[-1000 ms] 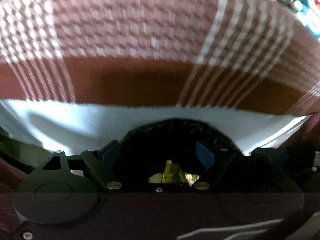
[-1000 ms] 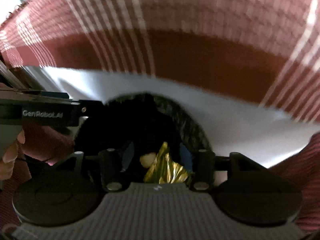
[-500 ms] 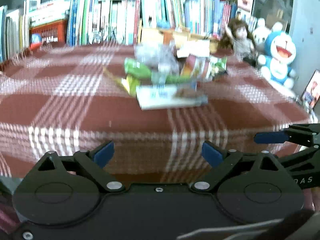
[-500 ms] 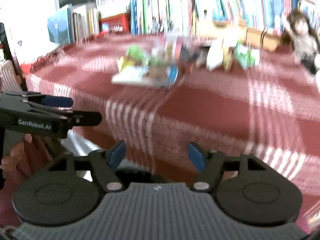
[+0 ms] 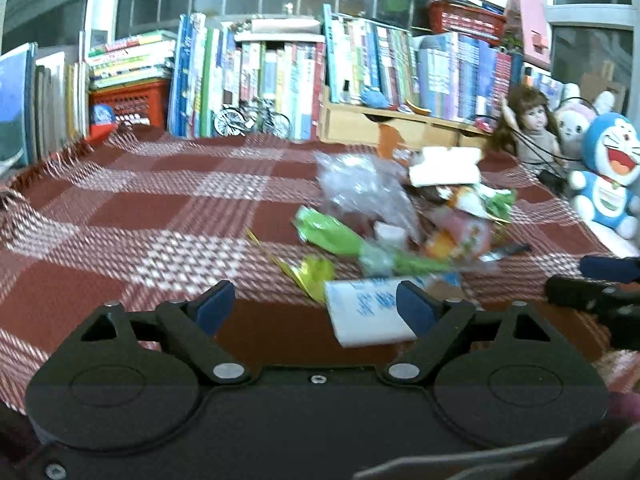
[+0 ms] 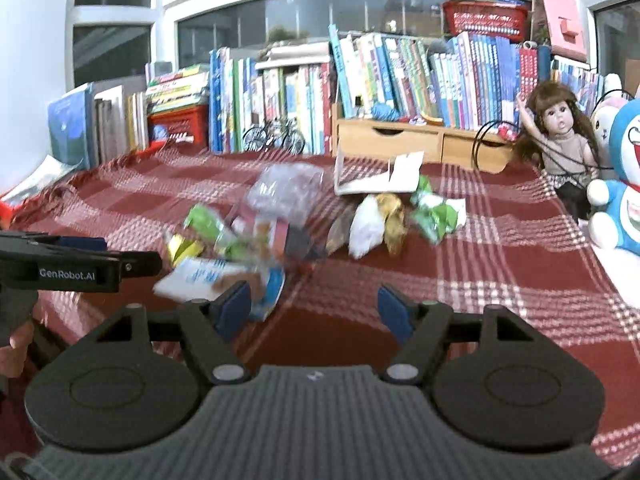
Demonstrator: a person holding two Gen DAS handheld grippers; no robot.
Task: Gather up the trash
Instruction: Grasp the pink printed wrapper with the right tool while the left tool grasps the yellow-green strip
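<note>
The pile of trash [image 5: 404,236] lies on the checked cloth [image 5: 140,216] just ahead of the left gripper [image 5: 316,306] and right gripper [image 6: 316,306], whose jaws stand wide apart, holding and touching nothing, the left's having just closed a little.

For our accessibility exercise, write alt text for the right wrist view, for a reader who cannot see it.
The open, empty right gripper faces a heap of crumpled wrappers on a red checked tablecloth. The left gripper juts in from the left edge. Behind stand rows of books, a doll and a blue plush toy.
</note>
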